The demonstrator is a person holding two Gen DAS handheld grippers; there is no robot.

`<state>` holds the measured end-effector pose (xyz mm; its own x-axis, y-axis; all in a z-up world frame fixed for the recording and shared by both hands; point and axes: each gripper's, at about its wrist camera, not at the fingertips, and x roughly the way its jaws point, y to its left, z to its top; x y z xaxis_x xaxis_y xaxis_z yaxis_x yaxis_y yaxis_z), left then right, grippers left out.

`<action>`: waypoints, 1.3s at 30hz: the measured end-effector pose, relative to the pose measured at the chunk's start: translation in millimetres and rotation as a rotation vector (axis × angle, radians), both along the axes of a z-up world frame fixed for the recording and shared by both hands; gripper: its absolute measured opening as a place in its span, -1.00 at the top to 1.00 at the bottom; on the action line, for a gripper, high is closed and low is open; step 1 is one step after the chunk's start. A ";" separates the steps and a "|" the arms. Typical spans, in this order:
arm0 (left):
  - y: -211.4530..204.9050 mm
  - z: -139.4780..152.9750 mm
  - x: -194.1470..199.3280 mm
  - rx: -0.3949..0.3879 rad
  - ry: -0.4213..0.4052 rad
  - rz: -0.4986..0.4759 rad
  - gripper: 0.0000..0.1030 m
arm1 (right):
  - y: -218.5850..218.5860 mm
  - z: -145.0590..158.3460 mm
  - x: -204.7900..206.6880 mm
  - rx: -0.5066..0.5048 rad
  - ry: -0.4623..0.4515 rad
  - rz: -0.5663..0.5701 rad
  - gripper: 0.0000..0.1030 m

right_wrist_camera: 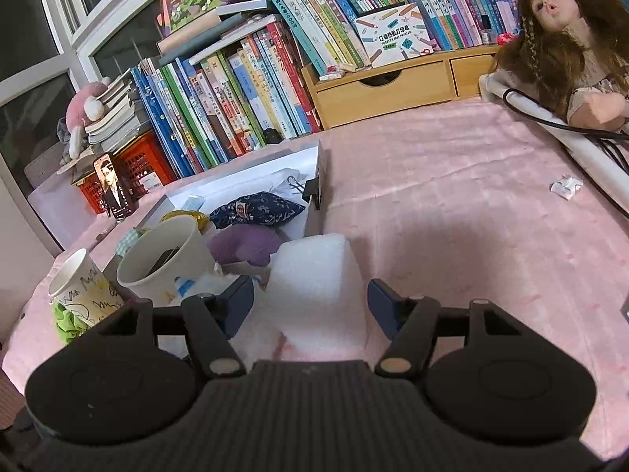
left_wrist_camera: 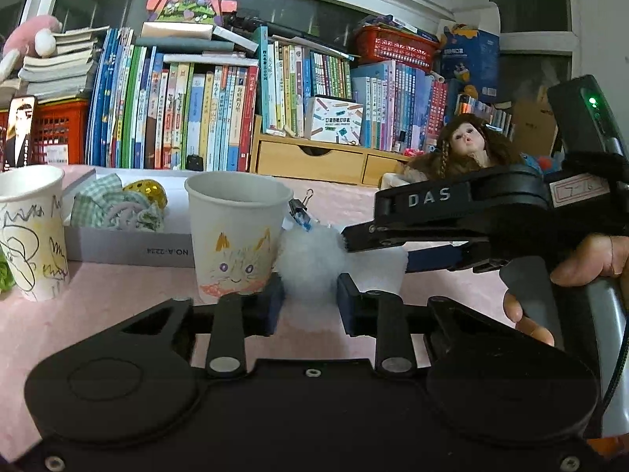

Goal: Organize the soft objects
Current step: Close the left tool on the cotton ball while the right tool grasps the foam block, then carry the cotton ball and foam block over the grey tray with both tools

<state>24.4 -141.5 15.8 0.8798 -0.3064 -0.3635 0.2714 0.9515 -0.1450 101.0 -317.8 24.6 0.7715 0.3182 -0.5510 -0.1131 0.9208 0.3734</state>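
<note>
A white fluffy pompom (left_wrist_camera: 310, 263) lies on the pink tablecloth between the fingers of my left gripper (left_wrist_camera: 310, 299); the jaws look closed against its sides. A white foam block (right_wrist_camera: 314, 275) stands on the cloth between the open fingers of my right gripper (right_wrist_camera: 310, 303), with gaps on both sides. The right gripper also shows in the left wrist view (left_wrist_camera: 393, 244), just above the block (left_wrist_camera: 381, 271). A flat white box (right_wrist_camera: 271, 185) holds a dark blue beanbag (right_wrist_camera: 255, 208), a purple cloth (right_wrist_camera: 243, 244) and a checked cloth (left_wrist_camera: 98, 204).
Two drawn-on paper cups (left_wrist_camera: 236, 236) (left_wrist_camera: 31, 236) stand left of the pompom. A doll (right_wrist_camera: 566, 39) sits at the right with black cables. Bookshelves (left_wrist_camera: 196, 110) and wooden drawers (left_wrist_camera: 326, 157) line the back. A small wrapper (right_wrist_camera: 566, 187) lies on the cloth.
</note>
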 end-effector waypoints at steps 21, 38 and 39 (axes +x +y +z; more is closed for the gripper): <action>-1.0 3.7 16.4 0.006 0.033 -0.009 0.36 | 6.3 7.6 -6.0 -0.012 -0.014 -0.009 -0.10; 65.7 116.3 7.9 -0.020 -0.083 -0.079 0.36 | 3.2 80.1 -23.1 -0.009 -0.183 -0.035 -0.09; 72.5 123.1 13.2 -0.012 -0.084 -0.063 0.36 | 5.2 83.2 -21.2 -0.006 -0.189 -0.030 -0.09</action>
<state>37.5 -69.0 138.9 0.8860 -0.3658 -0.2850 0.3424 0.9305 -0.1300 79.9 -312.6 107.8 0.8705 0.2903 -0.3974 -0.1528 0.9270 0.3424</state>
